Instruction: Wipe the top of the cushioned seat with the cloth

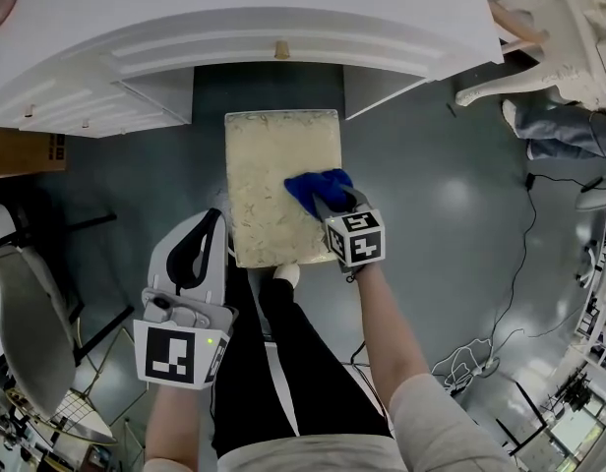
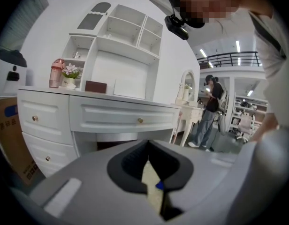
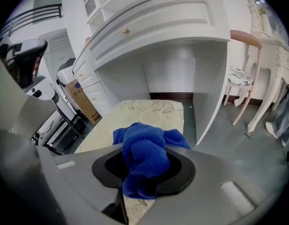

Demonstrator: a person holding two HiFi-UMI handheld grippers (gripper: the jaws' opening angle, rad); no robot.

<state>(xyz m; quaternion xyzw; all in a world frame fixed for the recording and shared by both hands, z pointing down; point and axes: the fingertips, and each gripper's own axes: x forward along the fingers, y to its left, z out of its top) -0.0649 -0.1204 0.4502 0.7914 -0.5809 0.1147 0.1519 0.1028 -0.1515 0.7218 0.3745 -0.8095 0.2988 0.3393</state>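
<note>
On the grey floor, in front of the white curved dressing table, lies the cream, leaf-patterned rectangular cushioned seat. Its long axis runs straight away from the person. The far short end points into the table's kneehole, and the near short end lies by the person's white shoe.

The crumpled blue terry cloth rests on the seat's top at the right long edge, in the nearer half, and laps a little over that edge. The right gripper has its jaws clamped on the cloth (the bunched fabric fills the gap between them in the right gripper view), with the cloth touching the cushion.

The left gripper hangs off the seat, beside its near left corner. Its jaws are drawn together to a slit, with nothing gripped.
</note>
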